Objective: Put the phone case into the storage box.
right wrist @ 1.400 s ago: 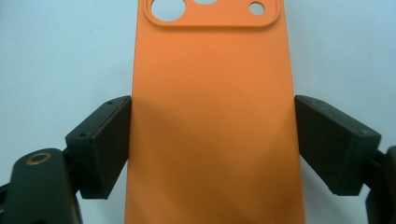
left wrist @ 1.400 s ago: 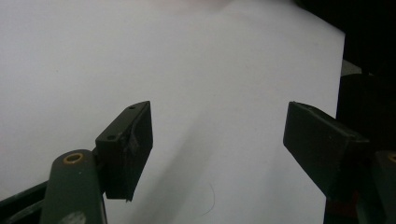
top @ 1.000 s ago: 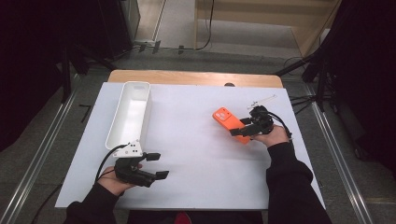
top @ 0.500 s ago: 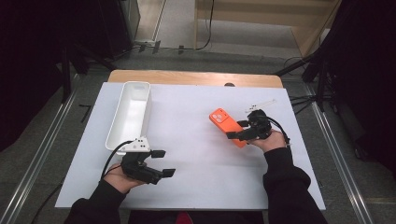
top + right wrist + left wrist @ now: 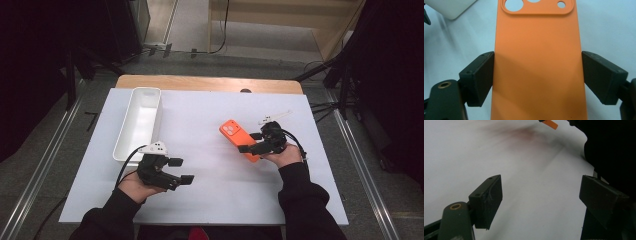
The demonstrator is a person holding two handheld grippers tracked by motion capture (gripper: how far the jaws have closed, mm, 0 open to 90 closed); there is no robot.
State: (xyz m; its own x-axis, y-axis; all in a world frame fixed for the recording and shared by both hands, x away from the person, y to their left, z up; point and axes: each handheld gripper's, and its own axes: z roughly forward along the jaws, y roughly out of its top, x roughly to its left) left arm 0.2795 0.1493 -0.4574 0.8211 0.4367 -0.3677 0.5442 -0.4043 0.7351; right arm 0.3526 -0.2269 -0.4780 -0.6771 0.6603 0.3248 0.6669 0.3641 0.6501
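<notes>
Since a second ago the left gripper (image 5: 181,170) has lifted and slid a little up and to the right in the high view, from the lower left edge of the white surface (image 5: 210,130) toward the near end of the white tray (image 5: 139,120); the right gripper (image 5: 250,148) has edged slightly left with the orange phone case (image 5: 239,137), which now sits a touch further left than before.

Right of centre in the high view, the phone case lies on the white surface at a slant, its camera cutouts toward the upper left. The right gripper sits at its lower right end, held by the person's right hand (image 5: 282,156). In the right gripper view the case (image 5: 537,62) runs up the middle of the frame between the two black jaws; the left jaw touches its long edge and the right jaw stands at or just off the other edge, so the gripper brackets the case, but I cannot tell whether it is clamped tight.

At the lower left of the high view, the left gripper is held in the person's left hand (image 5: 137,184) just below the tray's near end. In the left gripper view its jaws stand wide apart over bare white surface with nothing between them, and a corner of the orange case (image 5: 550,123) peeks in at the top edge.
</notes>
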